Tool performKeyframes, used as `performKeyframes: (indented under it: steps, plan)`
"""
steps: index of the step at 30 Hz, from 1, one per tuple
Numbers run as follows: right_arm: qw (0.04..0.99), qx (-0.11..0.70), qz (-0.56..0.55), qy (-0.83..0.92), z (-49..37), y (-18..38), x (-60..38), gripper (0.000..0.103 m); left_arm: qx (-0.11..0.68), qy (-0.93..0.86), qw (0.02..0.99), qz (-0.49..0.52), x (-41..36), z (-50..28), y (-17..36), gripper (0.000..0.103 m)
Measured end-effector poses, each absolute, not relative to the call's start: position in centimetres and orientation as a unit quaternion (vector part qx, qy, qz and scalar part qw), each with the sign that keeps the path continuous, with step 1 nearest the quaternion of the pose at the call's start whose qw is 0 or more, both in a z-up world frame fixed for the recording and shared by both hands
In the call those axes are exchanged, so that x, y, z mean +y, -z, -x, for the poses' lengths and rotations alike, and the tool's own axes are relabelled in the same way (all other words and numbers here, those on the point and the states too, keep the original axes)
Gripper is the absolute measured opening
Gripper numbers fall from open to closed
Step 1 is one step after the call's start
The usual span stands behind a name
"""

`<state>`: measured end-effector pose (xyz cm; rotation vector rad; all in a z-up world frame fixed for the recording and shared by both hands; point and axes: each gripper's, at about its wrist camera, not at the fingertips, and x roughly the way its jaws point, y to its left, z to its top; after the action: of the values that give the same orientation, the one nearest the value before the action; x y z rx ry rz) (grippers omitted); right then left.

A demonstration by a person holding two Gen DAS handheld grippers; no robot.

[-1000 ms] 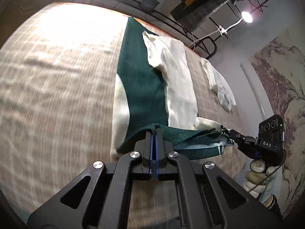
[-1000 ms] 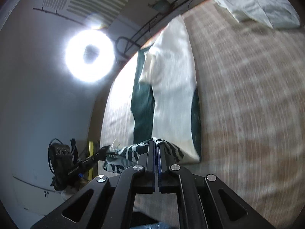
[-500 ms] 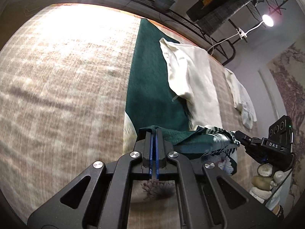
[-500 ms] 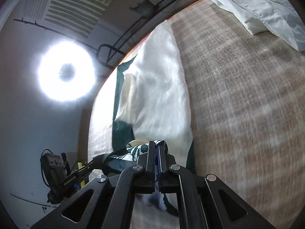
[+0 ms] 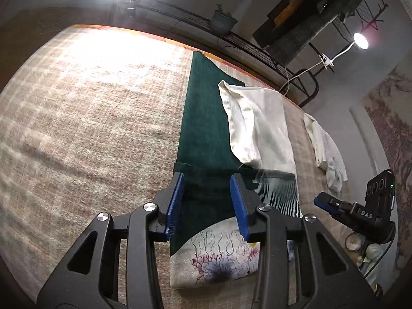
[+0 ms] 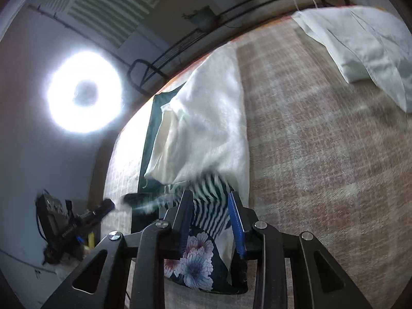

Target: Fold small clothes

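Left wrist view: left gripper [image 5: 207, 200] with blue-padded fingers [image 5: 175, 203] part open and opening, nothing clamped; dark green cloth lies below the gap, pads not pressing it. Green garment [image 5: 203, 128] lies flat in a long strip on the beige woven surface [image 5: 90, 118], its near end folded over, showing a floral print [image 5: 219, 260] and a zebra-like stripe patch [image 5: 278, 195]. Cream cloth [image 5: 257, 126] lies on the garment's right side. Second pale cloth [image 5: 327, 149] sits apart, further right on the surface. Right gripper [image 5: 322, 202] enters at far right edge, black body marked "DAS" [image 5: 365, 215].

Right wrist view: right gripper [image 6: 209, 217] fingers [image 6: 237, 221] also part open and opening, striped and floral fold of the garment [image 6: 206, 221] below the gap, not pinched. Cream cloth [image 6: 206, 126] beyond it; another white cloth [image 6: 365, 41] top right. Left gripper [image 6: 108, 204] visible at left, blurred; some lettering on its body, unreadable. Ring light [image 6: 85, 95] glaring on the wall side.
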<state>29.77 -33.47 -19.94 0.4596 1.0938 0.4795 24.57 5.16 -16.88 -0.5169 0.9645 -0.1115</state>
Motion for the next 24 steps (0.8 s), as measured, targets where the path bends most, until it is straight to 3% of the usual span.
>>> performKeyframes:
  steps: [12, 15, 17, 24]
  plan:
    - [0.792, 0.538, -0.182, -0.224, -31.0, 22.5, -32.7, 0.036, 0.47, 0.047, 0.855, 0.215, 4.9, -25.3, 17.5, 0.037]
    - [0.784, 0.56, -0.159, -0.218, -31.0, 23.7, -32.1, 0.023, 0.472, 0.048, 0.855, 0.209, 4.7, -25.5, 17.7, 0.037]
    - [0.779, 0.566, -0.152, -0.222, -30.7, 24.1, -31.9, 0.003, 0.474, 0.048, 0.855, 0.205, 4.5, -25.6, 17.8, 0.037]
    - [0.804, 0.547, -0.121, -0.202, -29.7, 23.4, -32.2, 0.0, 0.473, 0.042, 0.857, 0.201, 4.6, -25.8, 18.0, 0.037]
